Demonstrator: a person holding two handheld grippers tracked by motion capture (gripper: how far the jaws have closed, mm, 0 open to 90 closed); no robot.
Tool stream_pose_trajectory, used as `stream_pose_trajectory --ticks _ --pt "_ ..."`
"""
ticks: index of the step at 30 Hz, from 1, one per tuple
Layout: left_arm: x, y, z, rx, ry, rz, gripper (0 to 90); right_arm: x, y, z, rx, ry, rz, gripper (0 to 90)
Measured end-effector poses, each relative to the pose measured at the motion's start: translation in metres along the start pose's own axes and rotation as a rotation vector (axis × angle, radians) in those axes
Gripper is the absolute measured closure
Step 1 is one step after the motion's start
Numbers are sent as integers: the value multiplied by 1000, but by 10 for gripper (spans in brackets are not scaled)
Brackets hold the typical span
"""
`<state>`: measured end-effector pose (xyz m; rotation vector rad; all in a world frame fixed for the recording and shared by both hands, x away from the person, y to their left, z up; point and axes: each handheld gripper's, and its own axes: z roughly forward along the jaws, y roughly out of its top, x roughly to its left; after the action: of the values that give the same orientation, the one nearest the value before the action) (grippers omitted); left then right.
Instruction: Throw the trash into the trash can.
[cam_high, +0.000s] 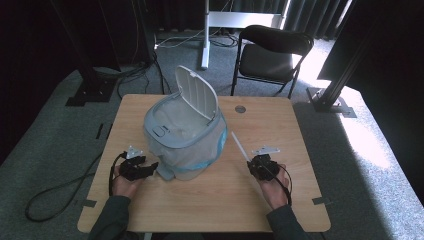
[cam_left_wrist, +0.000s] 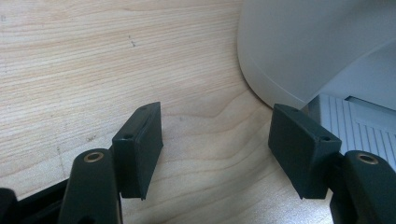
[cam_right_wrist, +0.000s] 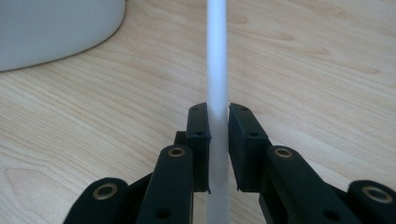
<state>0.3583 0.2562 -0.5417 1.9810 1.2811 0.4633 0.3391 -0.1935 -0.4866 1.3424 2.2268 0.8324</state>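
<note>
A small grey bin (cam_high: 185, 142) with a plastic liner stands at the middle of the table, its white lid (cam_high: 197, 92) tipped up and open. A thin white straw (cam_high: 240, 146) points from my right gripper (cam_high: 254, 164) toward the bin. In the right gripper view the jaws are pressed on the straw (cam_right_wrist: 217, 70), which runs up between them above the wood. My left gripper (cam_high: 150, 166) rests at the bin's near left corner, jaws wide apart and nothing between them (cam_left_wrist: 215, 140); the bin's rounded wall (cam_left_wrist: 299, 51) is just beyond its right jaw.
The wooden table (cam_high: 165, 200) has bare wood in front of the bin and to the right. A black chair (cam_high: 272, 55) stands behind the table. A black cable (cam_high: 55, 192) trails off the left edge onto the carpet. A round grommet (cam_high: 240, 109) sits near the far edge.
</note>
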Motion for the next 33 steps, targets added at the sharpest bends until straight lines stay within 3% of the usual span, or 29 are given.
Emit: stream_pose_trajectory --ticks 22,33 --pt "0 0 0 0 1 0 353 -2 6 -45 -156 3 -7 787" --pt "0 0 0 0 1 -1 353 1 12 -59 -204 19 -41 787"
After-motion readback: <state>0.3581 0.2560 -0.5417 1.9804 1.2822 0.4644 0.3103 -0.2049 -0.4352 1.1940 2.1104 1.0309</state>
